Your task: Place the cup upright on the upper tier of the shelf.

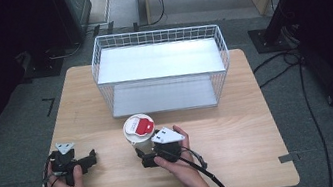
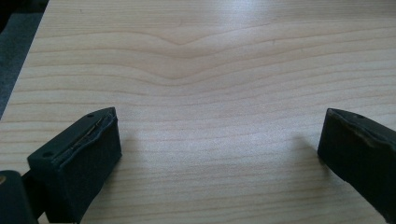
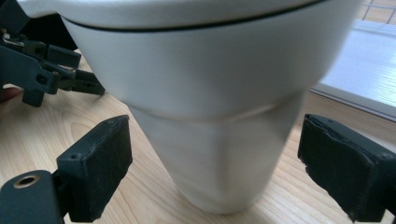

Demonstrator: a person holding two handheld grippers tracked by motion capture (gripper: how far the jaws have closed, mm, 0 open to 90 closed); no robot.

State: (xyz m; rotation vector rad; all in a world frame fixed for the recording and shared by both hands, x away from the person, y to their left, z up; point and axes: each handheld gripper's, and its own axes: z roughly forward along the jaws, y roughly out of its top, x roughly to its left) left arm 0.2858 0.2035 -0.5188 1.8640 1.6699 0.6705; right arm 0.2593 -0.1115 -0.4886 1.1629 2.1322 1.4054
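Note:
A white tapered cup with a red and white lid stands upright on the wooden table, just in front of the wire basket. My right gripper reaches it from the near side. In the right gripper view the gripper is open, with a jaw on each side of the cup and a gap between each pad and the cup wall. My left gripper rests low at the table's left front. It is open, with only bare wood between its jaws.
A white wire basket with two shelf panels stands at the back middle of the table, its open side facing me. The left gripper's body shows beyond the cup in the right gripper view. Cables and dark stands lie on the floor at right.

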